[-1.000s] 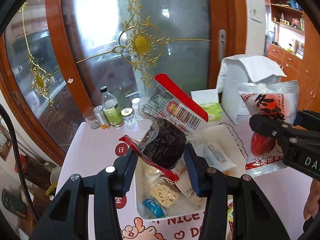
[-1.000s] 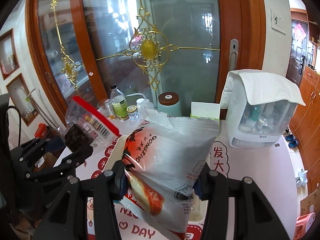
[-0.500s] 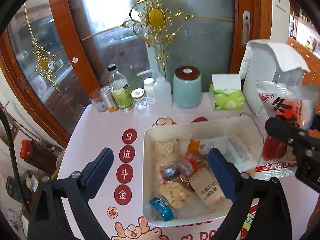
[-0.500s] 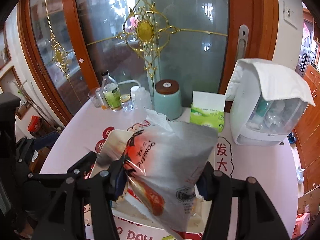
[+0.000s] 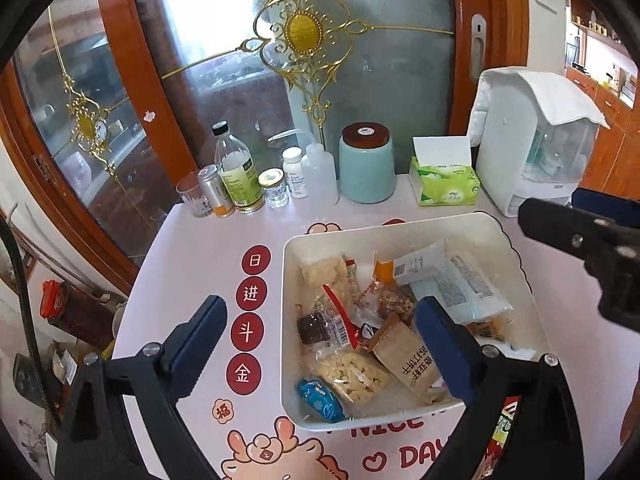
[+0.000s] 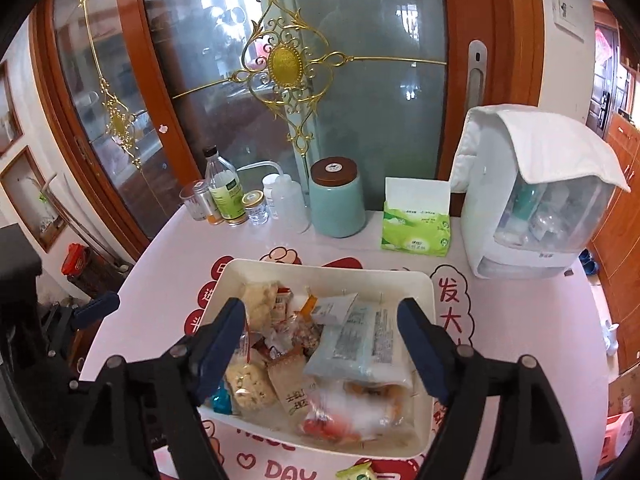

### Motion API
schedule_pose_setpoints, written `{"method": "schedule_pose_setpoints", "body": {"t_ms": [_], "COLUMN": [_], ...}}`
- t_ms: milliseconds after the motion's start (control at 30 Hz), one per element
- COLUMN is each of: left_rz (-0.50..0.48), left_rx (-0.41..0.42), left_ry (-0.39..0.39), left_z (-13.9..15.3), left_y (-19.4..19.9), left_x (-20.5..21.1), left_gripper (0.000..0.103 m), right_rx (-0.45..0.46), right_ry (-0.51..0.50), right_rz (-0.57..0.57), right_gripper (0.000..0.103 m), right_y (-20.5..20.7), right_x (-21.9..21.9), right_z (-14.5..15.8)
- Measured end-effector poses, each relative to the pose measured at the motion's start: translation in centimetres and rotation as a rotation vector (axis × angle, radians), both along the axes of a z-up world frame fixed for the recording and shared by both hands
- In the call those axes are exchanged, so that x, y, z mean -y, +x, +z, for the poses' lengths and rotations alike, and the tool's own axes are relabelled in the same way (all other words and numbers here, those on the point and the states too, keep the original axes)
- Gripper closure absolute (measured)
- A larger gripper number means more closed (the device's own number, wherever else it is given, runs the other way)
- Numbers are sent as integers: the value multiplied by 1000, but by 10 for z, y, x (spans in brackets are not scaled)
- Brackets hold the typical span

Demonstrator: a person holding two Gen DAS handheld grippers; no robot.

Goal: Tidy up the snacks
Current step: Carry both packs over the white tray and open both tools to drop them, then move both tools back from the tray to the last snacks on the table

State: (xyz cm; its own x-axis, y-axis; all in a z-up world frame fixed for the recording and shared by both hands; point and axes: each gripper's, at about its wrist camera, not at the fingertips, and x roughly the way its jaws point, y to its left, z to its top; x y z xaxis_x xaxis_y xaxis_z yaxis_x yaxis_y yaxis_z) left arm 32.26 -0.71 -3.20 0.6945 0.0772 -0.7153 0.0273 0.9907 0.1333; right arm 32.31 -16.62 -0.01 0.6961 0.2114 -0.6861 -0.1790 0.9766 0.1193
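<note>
Several light, crinkly snack packets [image 5: 352, 372] are sitting in bin [image 5: 400, 226]; pinch edges. Left gripper [image 5: 320, 344] hanging apart; right gripper [image 6: 320, 336] opening, both w/ nothing between.

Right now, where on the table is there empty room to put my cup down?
Two bare patches: left of the white bin, up toward the bottles, and right of it, in front of the white dispenser. The back row by the teal jar and tissue pack is crowded; the bin is full.

Snack packets [image 5: 360, 336] heaped in white bin [image 5: 400, 228]
</note>
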Motion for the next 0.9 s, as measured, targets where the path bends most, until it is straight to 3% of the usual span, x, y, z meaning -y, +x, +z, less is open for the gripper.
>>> {"method": "schedule_pose_setpoints", "body": {"t_ms": [333, 533, 733, 900], "left_rz": [-39, -115, -239, -329], "left_rx": [21, 13, -41, -110], "left_ry": [-9, -26, -39, -33], "left_z": [15, 13, -19, -60], "left_y": [-29, -58, -97, -121], "left_x": [14, 34, 59, 80], "left_gripper": [8, 8, 8, 8], "right_rx": [8, 14, 5, -47], "right_ry": [-17, -34, -79, -106], "right_rz": [36, 18, -24, -79], "right_gripper": [24, 24, 24, 24], "right_y": [-37, -76, -130, -171], "right_x": [-2, 11, 34, 60], "right_z": [9, 11, -5, -45]}}
